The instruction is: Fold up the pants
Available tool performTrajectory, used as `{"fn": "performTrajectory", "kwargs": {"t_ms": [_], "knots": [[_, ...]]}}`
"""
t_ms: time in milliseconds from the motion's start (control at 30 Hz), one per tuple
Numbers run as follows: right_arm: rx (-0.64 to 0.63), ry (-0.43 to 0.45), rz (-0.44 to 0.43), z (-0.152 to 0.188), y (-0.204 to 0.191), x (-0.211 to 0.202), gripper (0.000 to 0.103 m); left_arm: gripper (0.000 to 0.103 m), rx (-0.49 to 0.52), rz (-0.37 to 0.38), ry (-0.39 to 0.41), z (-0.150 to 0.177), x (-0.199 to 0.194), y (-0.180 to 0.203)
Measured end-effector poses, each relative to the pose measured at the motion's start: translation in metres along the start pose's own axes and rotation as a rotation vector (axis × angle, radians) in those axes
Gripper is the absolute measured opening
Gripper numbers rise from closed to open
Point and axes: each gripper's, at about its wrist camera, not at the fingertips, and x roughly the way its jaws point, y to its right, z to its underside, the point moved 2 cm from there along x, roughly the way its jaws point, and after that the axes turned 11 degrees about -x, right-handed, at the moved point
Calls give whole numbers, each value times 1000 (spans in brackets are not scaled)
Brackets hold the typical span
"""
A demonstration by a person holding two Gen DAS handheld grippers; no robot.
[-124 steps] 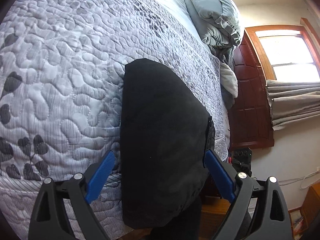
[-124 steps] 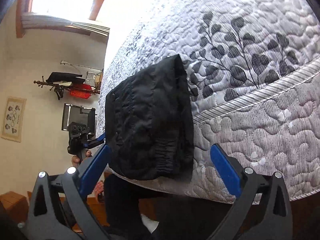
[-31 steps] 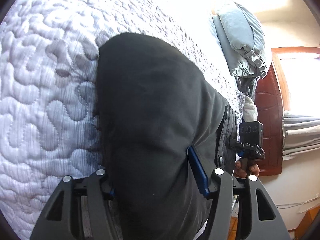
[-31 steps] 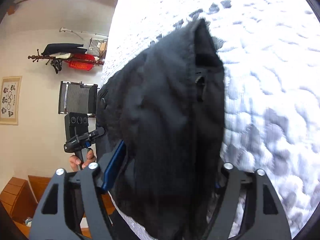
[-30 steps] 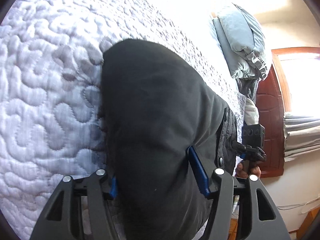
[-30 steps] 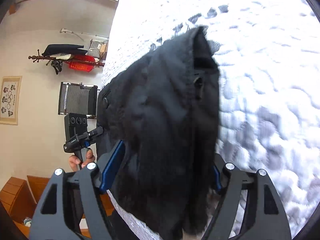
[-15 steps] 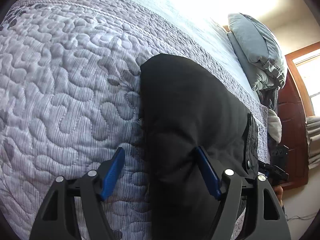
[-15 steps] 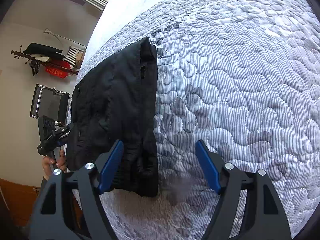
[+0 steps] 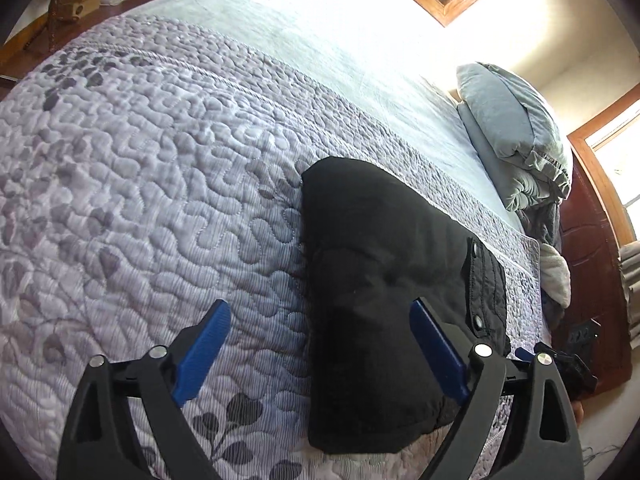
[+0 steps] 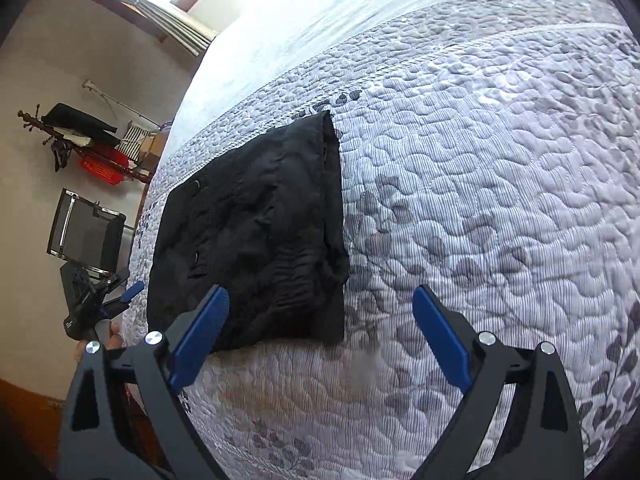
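The left gripper (image 9: pixel 320 334) hangs above the bed with its blue-padded jaws spread wide and opening, gripping nothing. One blue pad shows over the bare quilt (image 9: pixel 160 184) and the other over the black pants (image 9: pixel 376 280), but neither presses on the cloth. The right gripper (image 10: pixel 320 320) is in the same state: jaws wide apart and opening, empty, its left pad over the near edge of the pants (image 10: pixel 256 232) and its right pad over the quilt (image 10: pixel 480 160).

The pants lie folded into a compact, roughly rectangular bundle near the edge of the bed, flat on the grey-and-lilac quilt with its pebble stitching and dark leaf print. In the left wrist view, metal snaps show along the bundle's right side, on a stitched strip. In the right wrist view, the gathered elastic waistband sits at the bundle's near end.

Beyond the quilted part, the bed has a plain pale sheet (image 9: pixel 320 40) in bright light. A grey pillow and folded bedding (image 9: pixel 516 136) are stacked at the far right in the left wrist view, beside a dark wooden headboard (image 9: pixel 588 280). In the right wrist view, the left gripper (image 10: pixel 100 296) shows at the left edge, with a hand (image 10: pixel 108 332) holding it.
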Motion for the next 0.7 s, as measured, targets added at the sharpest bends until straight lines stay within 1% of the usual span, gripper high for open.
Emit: {"fn": "performTrajectory", "kwargs": {"t_ms": [100, 167, 233, 267, 333, 533, 600, 700], "knots": [[-8, 28, 67, 16, -18, -18, 94, 93, 98, -60, 57, 20, -30, 14], [-14, 57, 91, 28, -33, -34, 94, 95, 131, -86, 88, 33, -51, 24], [-33, 105, 131, 42, -52, -57, 94, 97, 164, -102, 108, 48, -72, 31], [-52, 128, 145, 49, -64, -67, 95, 99, 178, -114, 123, 57, -84, 35], [-96, 177, 158, 64, -92, -89, 96, 99, 210, -138, 164, 77, -107, 45], [-262, 299, 272, 112, -171, -161, 99, 99, 337, -225, 259, 141, -175, 87], [-312, 331, 293, 129, -195, -183, 100, 99, 372, -232, 289, 163, -198, 101], [-374, 367, 335, 152, -228, -214, 100, 99, 392, -218, 305, 193, -230, 119]]}}
